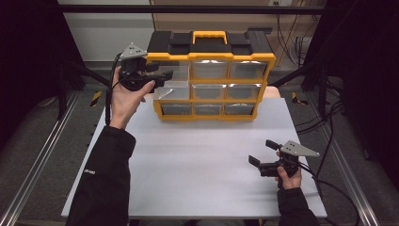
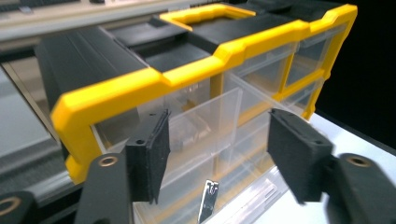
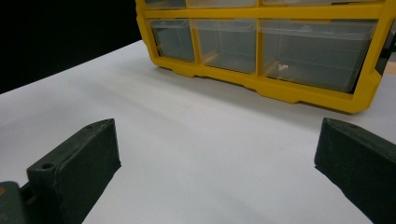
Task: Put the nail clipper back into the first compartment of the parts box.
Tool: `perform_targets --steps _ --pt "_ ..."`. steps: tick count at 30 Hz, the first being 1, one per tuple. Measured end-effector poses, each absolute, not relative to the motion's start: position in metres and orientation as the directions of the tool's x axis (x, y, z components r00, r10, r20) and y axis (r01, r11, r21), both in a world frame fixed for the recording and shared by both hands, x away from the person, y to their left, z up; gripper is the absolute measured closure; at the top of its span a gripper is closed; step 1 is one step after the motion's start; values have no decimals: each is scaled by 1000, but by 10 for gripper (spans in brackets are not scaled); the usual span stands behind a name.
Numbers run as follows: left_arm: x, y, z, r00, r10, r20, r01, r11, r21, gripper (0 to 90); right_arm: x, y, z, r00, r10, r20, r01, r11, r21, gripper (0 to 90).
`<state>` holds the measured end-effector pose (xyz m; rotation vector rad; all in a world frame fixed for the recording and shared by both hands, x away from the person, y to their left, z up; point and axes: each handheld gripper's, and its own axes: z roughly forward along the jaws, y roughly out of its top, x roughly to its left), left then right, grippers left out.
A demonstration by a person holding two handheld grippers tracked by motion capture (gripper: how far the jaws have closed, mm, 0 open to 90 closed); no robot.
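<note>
Two grippers are at work, and the risk sits with the one on the left. The left gripper (image 1: 157,74) is raised at the upper left corner of the drawer organizer (image 1: 211,80), which stands at the far edge of the white table (image 1: 197,160). Its jaws stand wide apart, holding nothing, on either side of a clear drawer (image 2: 205,126) that is pulled partway out of the yellow frame. In the high view that drawer (image 1: 171,89) juts forward from the middle row of the left column, though glare makes it hard to tell exactly which row it belongs to.

From here, closing on the thin clear walls too hard or off-centre could twist the drawer in its slot and jam it. Pulling further could bring it fully out, so it drops and spills whatever small item (image 2: 208,198) lies in the tray below. A sideways tug could also drag or tip the whole organizer, since nothing braces it.

The right gripper (image 1: 263,157) rests near the table's near right corner, well apart from the organizer, jaws spread wide and empty. From there it cannot steady the case.
</note>
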<state>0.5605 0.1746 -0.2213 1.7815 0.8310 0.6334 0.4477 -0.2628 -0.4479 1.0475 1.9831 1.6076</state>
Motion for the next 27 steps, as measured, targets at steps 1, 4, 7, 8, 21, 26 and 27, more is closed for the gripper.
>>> perform_targets --steps 1,4,7,8,21,26,27 --pt "559 175 -221 623 781 37 227 -226 947 340 448 -263 -448 -651 742 160 309 67 949 4" --pt "555 178 -219 649 761 9 217 -197 956 277 448 -263 -448 -650 743 158 309 69 949 4" --pt "550 180 -218 659 752 3 209 -187 960 254 448 -263 -448 -650 743 160 312 69 948 4" --pt "548 180 -218 660 751 3 207 -186 960 242 448 -263 -448 -651 743 157 310 71 948 4" --pt "519 196 -222 690 723 -6 165 -150 975 28 447 -263 -448 -650 744 155 310 74 948 4" --pt "507 204 -230 708 706 -11 155 -139 978 3 447 -263 -448 -649 745 154 311 75 948 4" --pt "504 205 -233 710 704 -9 154 -143 978 0 447 -263 -448 -651 743 154 310 75 948 4"
